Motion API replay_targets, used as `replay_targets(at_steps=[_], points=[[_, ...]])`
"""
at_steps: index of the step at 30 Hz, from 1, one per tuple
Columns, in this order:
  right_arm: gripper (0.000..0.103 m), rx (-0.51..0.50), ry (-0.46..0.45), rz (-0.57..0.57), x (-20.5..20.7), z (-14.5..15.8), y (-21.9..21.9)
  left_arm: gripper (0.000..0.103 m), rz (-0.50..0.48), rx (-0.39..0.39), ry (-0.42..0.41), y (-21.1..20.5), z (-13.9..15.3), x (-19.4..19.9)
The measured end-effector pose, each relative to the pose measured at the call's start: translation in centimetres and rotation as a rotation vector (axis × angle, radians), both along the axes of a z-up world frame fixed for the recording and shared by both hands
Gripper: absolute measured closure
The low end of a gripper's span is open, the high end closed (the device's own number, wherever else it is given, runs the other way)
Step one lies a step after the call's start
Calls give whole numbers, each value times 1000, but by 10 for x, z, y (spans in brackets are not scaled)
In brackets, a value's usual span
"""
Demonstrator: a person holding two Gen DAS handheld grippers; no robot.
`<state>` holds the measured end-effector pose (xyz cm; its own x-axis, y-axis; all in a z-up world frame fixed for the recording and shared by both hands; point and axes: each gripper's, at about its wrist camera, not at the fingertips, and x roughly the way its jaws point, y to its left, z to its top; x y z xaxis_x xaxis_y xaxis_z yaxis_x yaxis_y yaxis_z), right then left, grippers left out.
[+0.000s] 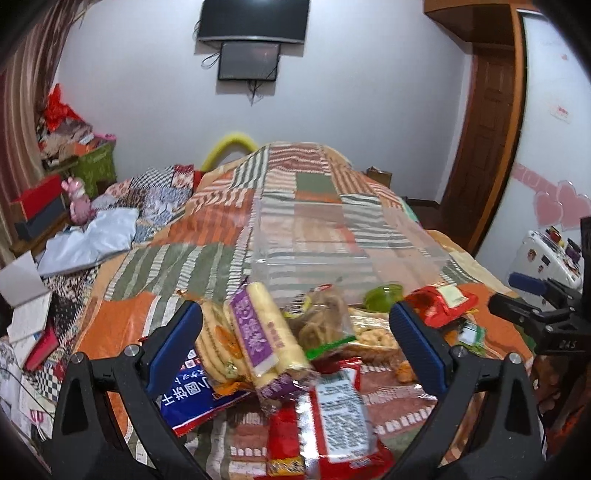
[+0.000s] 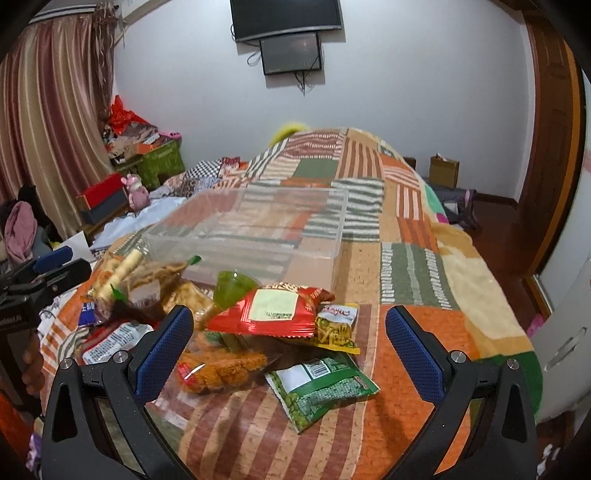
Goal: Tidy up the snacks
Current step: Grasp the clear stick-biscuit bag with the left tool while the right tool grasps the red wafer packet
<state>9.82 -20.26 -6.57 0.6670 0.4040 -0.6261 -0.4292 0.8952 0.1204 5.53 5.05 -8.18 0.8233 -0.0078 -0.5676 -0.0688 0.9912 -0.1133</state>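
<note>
A heap of snack packets lies on the patchwork bedspread (image 1: 155, 266) in front of a clear plastic box (image 1: 325, 236), which also shows in the right wrist view (image 2: 258, 229). My left gripper (image 1: 295, 343) is open over the heap, its jaws either side of a purple-labelled rice cracker pack (image 1: 262, 332) and a red packet (image 1: 332, 417). My right gripper (image 2: 290, 347) is open over a red snack bag (image 2: 273, 310), a green pea packet (image 2: 321, 384) and a yellow packet (image 2: 338, 325). A green jelly cup (image 2: 232, 288) lies by the box.
The bed's left side holds a white cloth (image 1: 92, 240), papers and a pink toy (image 1: 79, 203). Boxes and a green crate (image 2: 160, 162) stand by the curtain. A TV hangs on the far wall (image 2: 284, 18). A wooden door (image 1: 480, 147) is at right.
</note>
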Motion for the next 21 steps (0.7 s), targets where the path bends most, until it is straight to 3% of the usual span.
replay_targets(at_steps=[3, 7, 13, 21], points=[[0, 7, 25, -2, 7, -5, 1, 18, 13, -21, 42, 10, -7, 10], [2, 26, 55, -7, 16, -11, -2, 20, 36, -40, 80, 19, -16, 19], [13, 34, 104, 2, 26, -22, 0, 34, 52, -52, 139, 33, -27, 29], [23, 57, 147, 13, 36, -30, -1, 40, 109, -75, 142, 56, -31, 32]])
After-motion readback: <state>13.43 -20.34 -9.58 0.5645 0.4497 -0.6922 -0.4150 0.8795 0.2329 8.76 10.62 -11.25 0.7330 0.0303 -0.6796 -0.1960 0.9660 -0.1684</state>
